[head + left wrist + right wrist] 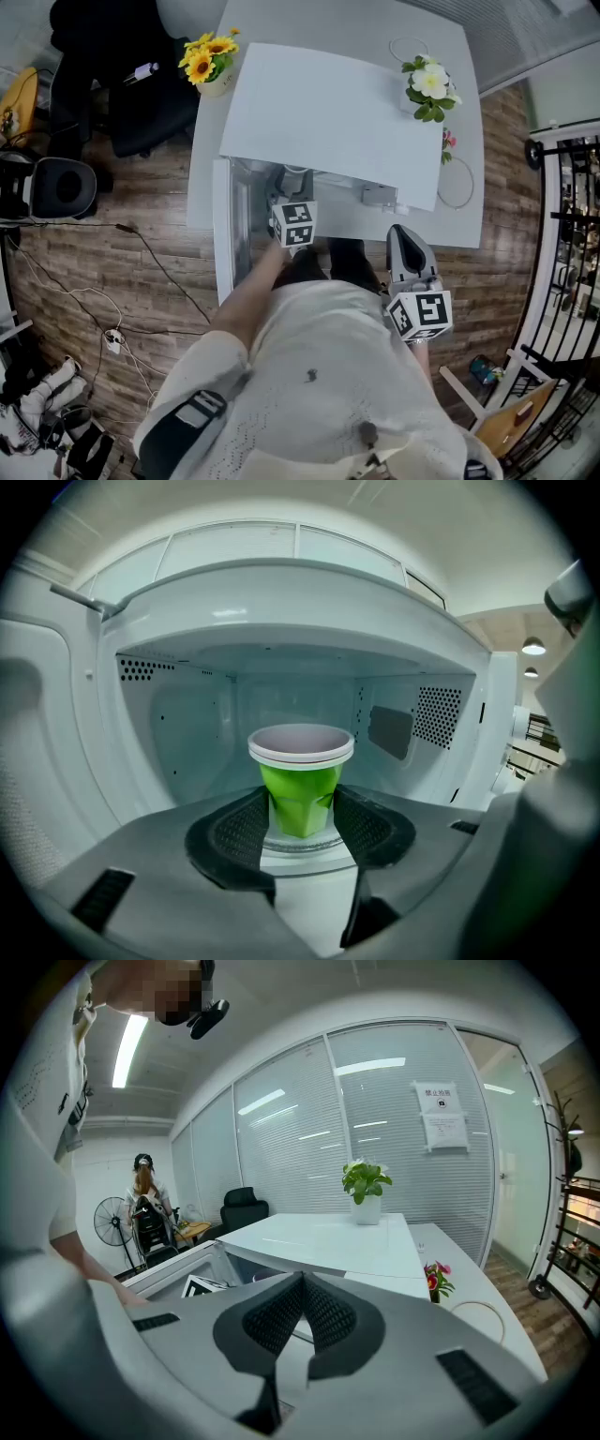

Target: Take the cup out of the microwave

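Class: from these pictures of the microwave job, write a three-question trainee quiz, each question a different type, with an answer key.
1. What stands between the left gripper's jaws, inside the microwave?
2. True or false: the microwave is shut.
3. The right gripper's jaws are: A) together, empty; B) on the cup; C) wide apart.
Key: 1 the green cup; 2 false; 3 A.
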Demonstrator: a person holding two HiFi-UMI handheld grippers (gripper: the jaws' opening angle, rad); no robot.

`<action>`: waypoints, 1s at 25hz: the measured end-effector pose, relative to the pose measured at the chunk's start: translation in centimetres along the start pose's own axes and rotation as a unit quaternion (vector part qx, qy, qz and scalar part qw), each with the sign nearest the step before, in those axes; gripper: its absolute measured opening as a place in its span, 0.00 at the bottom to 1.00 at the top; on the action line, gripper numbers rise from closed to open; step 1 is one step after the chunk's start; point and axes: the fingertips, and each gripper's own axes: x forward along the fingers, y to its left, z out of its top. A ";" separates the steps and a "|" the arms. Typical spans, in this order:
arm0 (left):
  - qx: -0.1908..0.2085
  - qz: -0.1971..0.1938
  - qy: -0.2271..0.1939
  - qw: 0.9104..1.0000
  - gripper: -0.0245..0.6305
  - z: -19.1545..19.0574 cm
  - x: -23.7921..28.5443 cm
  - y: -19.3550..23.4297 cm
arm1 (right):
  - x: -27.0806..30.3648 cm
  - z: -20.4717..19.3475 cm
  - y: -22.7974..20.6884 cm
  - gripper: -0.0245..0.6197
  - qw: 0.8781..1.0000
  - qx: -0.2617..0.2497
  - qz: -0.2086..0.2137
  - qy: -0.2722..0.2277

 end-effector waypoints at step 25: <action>0.016 -0.013 -0.031 0.999 0.40 0.4 -10.4 -3.6 | -3.4 -1.6 1.1 0.05 0.998 -0.014 0.055 -0.013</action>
